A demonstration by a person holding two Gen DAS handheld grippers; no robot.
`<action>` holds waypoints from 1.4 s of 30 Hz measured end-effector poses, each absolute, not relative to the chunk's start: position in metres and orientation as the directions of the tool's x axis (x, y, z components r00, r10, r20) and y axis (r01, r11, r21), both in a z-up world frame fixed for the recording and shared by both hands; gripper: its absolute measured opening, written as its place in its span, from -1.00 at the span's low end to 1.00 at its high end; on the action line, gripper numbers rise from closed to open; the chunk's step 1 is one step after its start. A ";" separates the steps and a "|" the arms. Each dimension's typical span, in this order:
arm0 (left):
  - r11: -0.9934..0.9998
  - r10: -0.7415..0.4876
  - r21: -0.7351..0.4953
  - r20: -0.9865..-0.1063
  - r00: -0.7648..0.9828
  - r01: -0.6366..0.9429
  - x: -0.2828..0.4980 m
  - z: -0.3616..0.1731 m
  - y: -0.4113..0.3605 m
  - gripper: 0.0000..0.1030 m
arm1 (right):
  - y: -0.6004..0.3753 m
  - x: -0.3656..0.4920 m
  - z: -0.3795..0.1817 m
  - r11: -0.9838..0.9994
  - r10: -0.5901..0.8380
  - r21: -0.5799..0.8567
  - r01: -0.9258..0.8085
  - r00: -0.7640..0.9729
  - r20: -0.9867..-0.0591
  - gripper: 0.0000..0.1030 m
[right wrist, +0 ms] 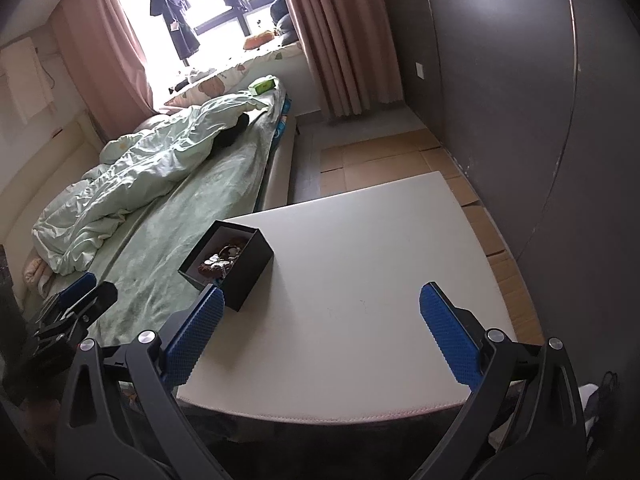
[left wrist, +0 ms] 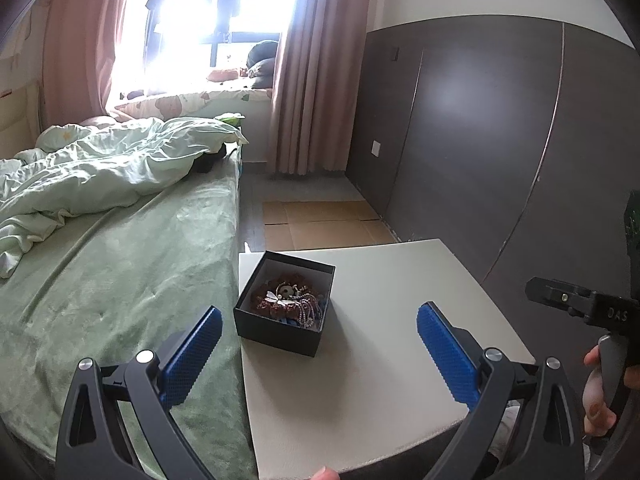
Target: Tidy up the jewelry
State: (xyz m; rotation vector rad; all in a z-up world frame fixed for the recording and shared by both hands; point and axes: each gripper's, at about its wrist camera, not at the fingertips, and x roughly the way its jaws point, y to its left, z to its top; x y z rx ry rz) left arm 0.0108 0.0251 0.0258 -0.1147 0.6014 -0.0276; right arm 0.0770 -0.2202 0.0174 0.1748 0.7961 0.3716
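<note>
Box (left wrist: 280, 328) w/ jewelry (left wrist: 290, 300) upright, mouth up, on table (left wrist: 380, 320).

Jewelry-filled black box (left wrist: 280, 326) on white table (left wrist: 384, 344)

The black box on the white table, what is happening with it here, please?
A person holds a two-finger gripper in each hand, and both are open and empty. The left gripper hovers just in front of the black box, which sits open near the table edge beside the bed. Tangled jewelry lies piled inside. The right gripper hangs over bare table. Nothing is gripped yet.
</note>
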 end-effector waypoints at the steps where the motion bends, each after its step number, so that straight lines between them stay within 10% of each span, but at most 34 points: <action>1: 0.993 -0.056 -0.116 -0.561 0.826 -0.012 0.009 0.026 0.024 0.84 | -0.221 0.076 0.018 0.921 0.389 0.289 -0.260 0.640 -0.663 0.90; 42: 0.993 -0.022 -0.111 -0.542 0.840 -0.045 -0.003 0.032 0.031 0.84 | -0.217 0.066 0.019 0.930 0.367 0.256 -0.263 0.652 -0.663 0.90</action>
